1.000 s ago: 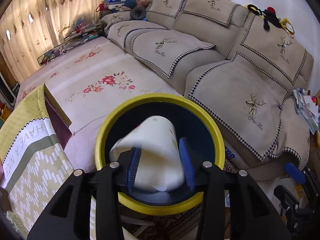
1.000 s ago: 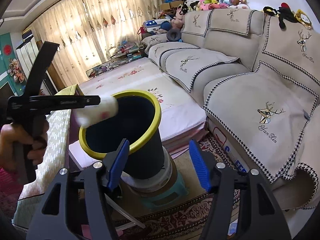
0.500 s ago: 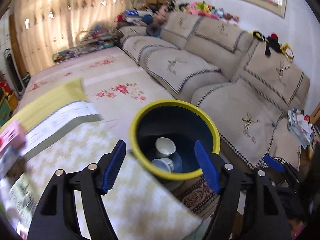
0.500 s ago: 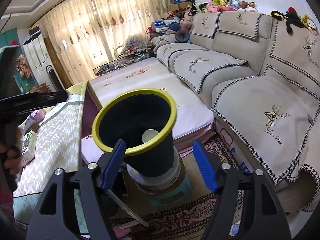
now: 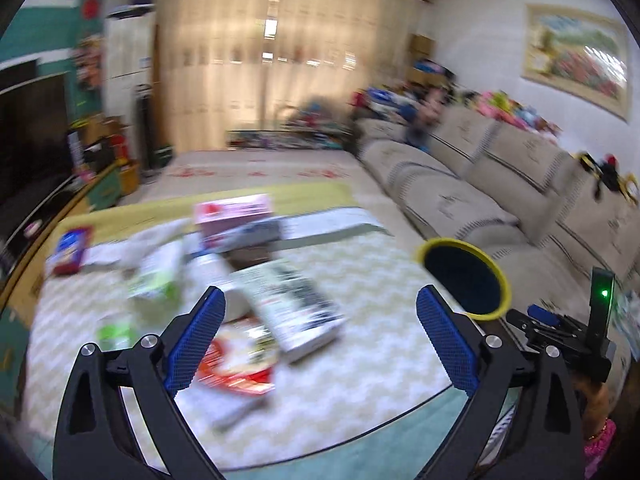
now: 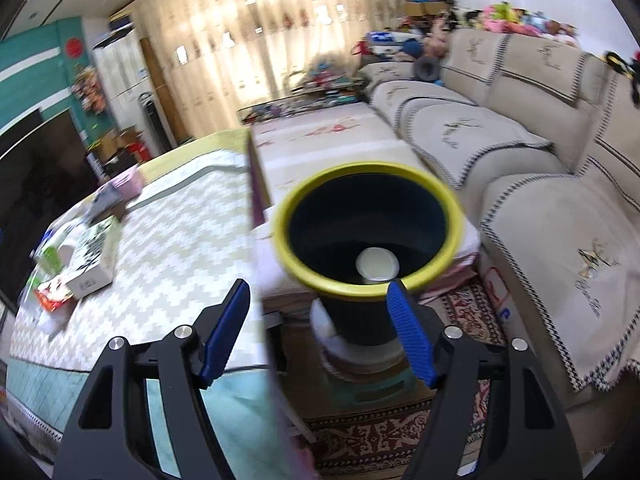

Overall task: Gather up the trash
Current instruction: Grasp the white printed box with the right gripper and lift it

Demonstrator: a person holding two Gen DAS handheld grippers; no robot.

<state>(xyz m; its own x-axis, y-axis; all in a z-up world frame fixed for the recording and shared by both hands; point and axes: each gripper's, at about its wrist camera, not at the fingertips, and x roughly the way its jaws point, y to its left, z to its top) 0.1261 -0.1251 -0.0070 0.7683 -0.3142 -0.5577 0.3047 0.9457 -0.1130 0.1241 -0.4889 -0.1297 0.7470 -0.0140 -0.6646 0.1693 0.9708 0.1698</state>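
Observation:
The dark bin with a yellow rim (image 6: 368, 232) stands beside the table, with a white paper cup (image 6: 377, 263) lying inside it. It also shows in the left wrist view (image 5: 464, 276) at the right. My left gripper (image 5: 320, 336) is open and empty above the table, over a white box (image 5: 296, 308) and a red packet (image 5: 236, 364). My right gripper (image 6: 320, 328) is open and empty just in front of the bin. The left view is blurred by motion.
The table (image 5: 360, 368) with a zigzag cloth holds several items: a pink box (image 5: 232, 212), a green-and-white packet (image 5: 156, 276), a small green item (image 5: 114, 330) and a red-and-blue packet (image 5: 70, 250). A beige sofa (image 6: 540, 168) lies to the right. A patterned rug (image 6: 380, 440) lies under the bin.
My left gripper let the cup fall into the bin, then swung left over the table. My right gripper moved closer to the bin.

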